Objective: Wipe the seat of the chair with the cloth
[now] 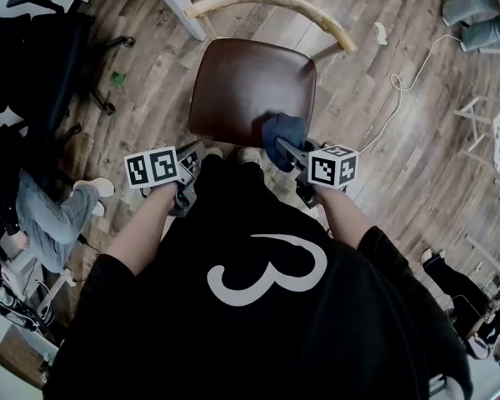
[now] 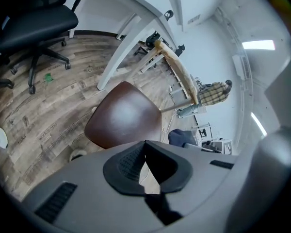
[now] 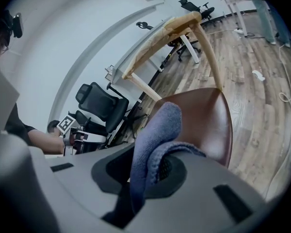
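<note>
The right gripper (image 1: 287, 150) is clamped on the blue cloth (image 3: 157, 130), which bulges out ahead of its jaws over the near edge of the brown chair seat (image 1: 246, 86) just in front of it. The left gripper (image 1: 193, 157) holds nothing, its jaws closed tip to tip. It sits beside the right gripper at the seat's near left corner, apart from the cloth.
</note>
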The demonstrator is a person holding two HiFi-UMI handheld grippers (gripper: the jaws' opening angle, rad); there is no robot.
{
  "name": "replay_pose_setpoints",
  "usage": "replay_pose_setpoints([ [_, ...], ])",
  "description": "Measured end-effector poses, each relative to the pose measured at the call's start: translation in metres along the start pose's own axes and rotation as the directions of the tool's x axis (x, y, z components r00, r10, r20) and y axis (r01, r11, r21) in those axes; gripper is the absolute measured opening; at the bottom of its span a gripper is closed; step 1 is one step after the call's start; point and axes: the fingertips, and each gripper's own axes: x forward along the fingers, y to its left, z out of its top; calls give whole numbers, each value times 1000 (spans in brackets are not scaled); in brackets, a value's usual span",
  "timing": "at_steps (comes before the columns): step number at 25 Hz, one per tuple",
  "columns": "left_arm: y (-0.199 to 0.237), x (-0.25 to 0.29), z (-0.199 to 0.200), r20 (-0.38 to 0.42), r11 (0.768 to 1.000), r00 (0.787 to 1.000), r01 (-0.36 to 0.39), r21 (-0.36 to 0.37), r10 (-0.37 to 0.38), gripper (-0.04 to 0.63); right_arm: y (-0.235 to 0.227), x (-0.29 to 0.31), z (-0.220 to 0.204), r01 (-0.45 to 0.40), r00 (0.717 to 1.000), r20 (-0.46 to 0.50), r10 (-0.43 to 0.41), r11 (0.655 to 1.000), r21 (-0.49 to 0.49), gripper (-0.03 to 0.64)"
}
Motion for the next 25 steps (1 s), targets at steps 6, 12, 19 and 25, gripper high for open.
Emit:
replay_pose_setpoints([
  [6, 33, 20, 16, -69, 999, 997, -43, -2, 43, 14, -17, 33, 1, 47, 998, -39, -46, 998, 37, 44],
  [12, 74, 35, 36, -155, 998, 986, -64, 21, 67, 14, -28, 71, 2, 106, 994, -45, -104, 993, 45, 44],
  [19, 107, 51, 59, -245, 994, 966, -54, 96, 76, 14, -19, 118, 25, 156, 987, 15, -157, 986, 63, 44],
  [25, 125, 63, 84, -263, 992, 963, -19, 123, 51, 14, -5, 164, 69, 141, 988, 73, -138, 990, -30, 44],
])
